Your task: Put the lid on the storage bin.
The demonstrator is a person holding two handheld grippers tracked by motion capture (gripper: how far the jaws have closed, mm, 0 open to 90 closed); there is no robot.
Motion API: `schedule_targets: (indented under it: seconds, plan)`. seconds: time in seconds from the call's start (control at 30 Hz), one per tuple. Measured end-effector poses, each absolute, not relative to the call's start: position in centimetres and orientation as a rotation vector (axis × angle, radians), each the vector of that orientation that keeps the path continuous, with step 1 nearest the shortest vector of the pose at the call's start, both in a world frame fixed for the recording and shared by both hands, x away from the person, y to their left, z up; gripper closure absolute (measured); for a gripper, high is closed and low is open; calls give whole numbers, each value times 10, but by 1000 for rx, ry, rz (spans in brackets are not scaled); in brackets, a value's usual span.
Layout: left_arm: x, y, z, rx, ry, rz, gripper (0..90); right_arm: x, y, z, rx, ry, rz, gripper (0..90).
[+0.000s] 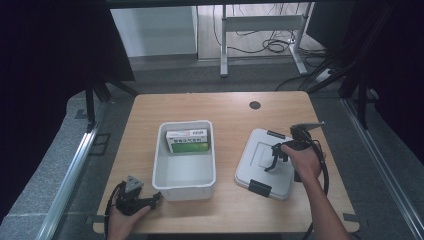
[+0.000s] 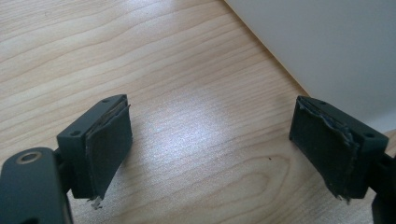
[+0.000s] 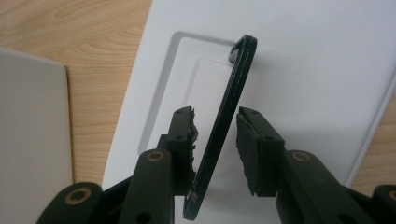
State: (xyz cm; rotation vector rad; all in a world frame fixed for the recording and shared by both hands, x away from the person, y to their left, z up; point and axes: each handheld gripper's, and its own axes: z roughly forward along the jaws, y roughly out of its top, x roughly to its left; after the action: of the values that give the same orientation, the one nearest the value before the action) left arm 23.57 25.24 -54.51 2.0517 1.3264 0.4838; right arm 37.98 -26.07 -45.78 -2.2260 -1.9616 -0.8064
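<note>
A white bin (image 1: 160,165) stands in the middle of the wooden table with a green and white box (image 1: 187,140) lying at its far end. To its right lies the flat white lid (image 1: 250,170) (image 3: 303,70). The lid's thin black handle (image 1: 272,154) (image 3: 236,79) is tipped up on edge. My right gripper (image 1: 272,161) (image 3: 215,114) points down at the lid, jaws on either side of that handle, a thin gap still showing at the pads. My left gripper (image 1: 156,198) (image 2: 210,135) rests near the front left corner, wide open over bare wood, beside the bin's wall (image 2: 327,42).
Black latches (image 1: 260,187) sit on the lid's near and far edges. A dark round hole (image 1: 255,105) marks the table's far side. The bin's corner (image 3: 28,116) lies left of the lid. Beyond the table are a desk frame and cables on the floor.
</note>
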Motion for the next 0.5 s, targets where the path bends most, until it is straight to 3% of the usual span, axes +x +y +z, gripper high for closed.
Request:
schedule_targets:
  seconds: [0.27,0.5]
  plan:
    - [236,252,-545,2052,1326,483,130,383,-259,-463,-2258,-1875,-749,795]
    - [236,252,-545,2052,1326,483,129,384,-262,-465,-2292,-1770,-758,823]
